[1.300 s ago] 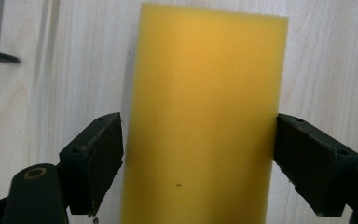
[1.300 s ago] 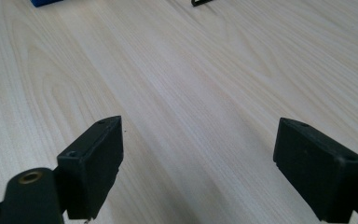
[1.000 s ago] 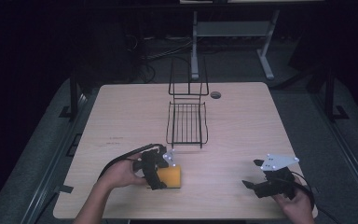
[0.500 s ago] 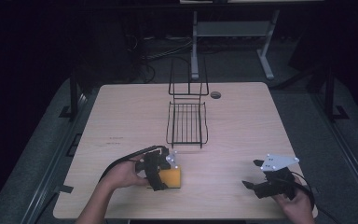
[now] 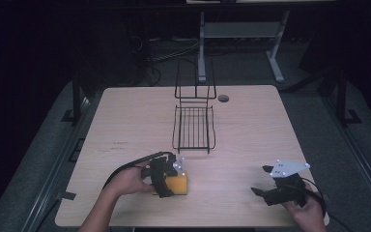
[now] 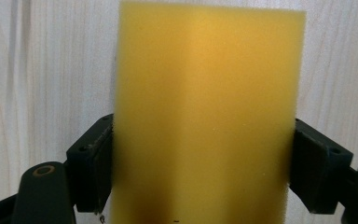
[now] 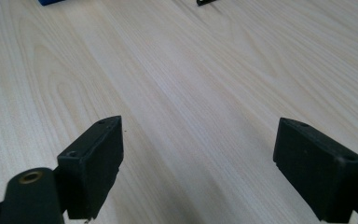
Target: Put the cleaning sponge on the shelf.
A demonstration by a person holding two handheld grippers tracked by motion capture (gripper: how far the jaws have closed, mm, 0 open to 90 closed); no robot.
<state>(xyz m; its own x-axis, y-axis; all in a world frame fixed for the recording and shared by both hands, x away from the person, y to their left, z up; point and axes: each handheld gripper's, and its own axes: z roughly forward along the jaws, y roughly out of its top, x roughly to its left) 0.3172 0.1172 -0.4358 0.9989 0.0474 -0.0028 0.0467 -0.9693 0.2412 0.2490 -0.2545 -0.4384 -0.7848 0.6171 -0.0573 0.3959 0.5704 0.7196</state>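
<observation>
Yellow sponge [image 5: 178,184] lies on the worktop [image 5: 125,121] near its front edge, at the left. The left gripper [image 5: 166,176] is closed on it, one jaw pressed against each long side, so the foam is held squarely for lifting. Beyond it, at the worktop's middle, stands a black wire rack [image 5: 193,126], the likely destination. At the right, the right gripper [image 5: 265,184] rests low over bare wood with its jaws spread wide and nothing between them, kept clear of the work.
</observation>
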